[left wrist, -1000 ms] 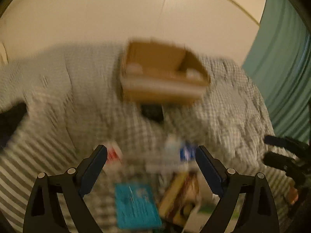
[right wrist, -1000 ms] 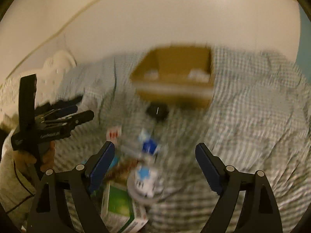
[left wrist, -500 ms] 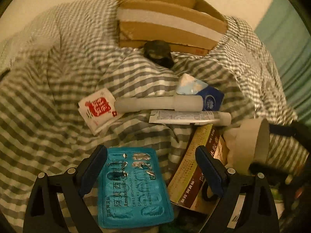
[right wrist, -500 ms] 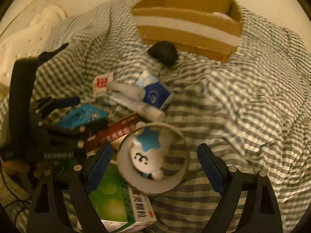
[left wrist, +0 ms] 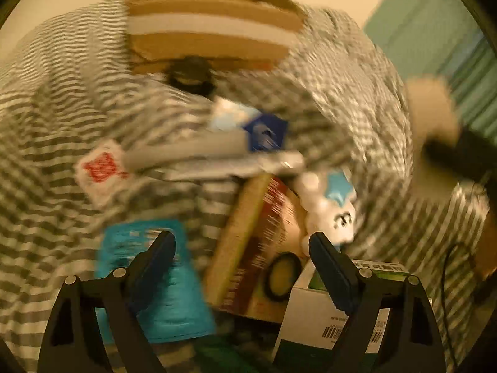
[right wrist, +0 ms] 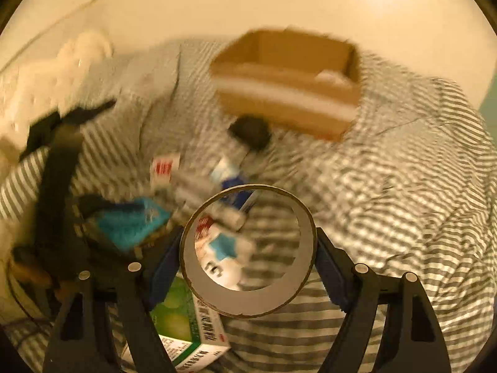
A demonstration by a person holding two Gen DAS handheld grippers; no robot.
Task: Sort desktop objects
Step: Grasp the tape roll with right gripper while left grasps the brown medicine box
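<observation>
Tape roll (right wrist: 248, 253) clamped in the right tongs (right wrist: 247, 262)

It sits low-center of the right view, both fingers pressing its sides, above the checked bedding (right wrist: 388, 202). Left tongs (left wrist: 242, 267) gape wide, holding nothing, over the teal blister pack (left wrist: 161, 279); cardboard box (right wrist: 289, 84) up top.

A gray-and-white checked bedcover (left wrist: 77, 99) is shown carrying a cardboard box (left wrist: 211, 31) far ahead of the jaws, a black object (left wrist: 191, 76) just before it, and a teal blister pack (left wrist: 161, 283) by the left jaw.
</observation>
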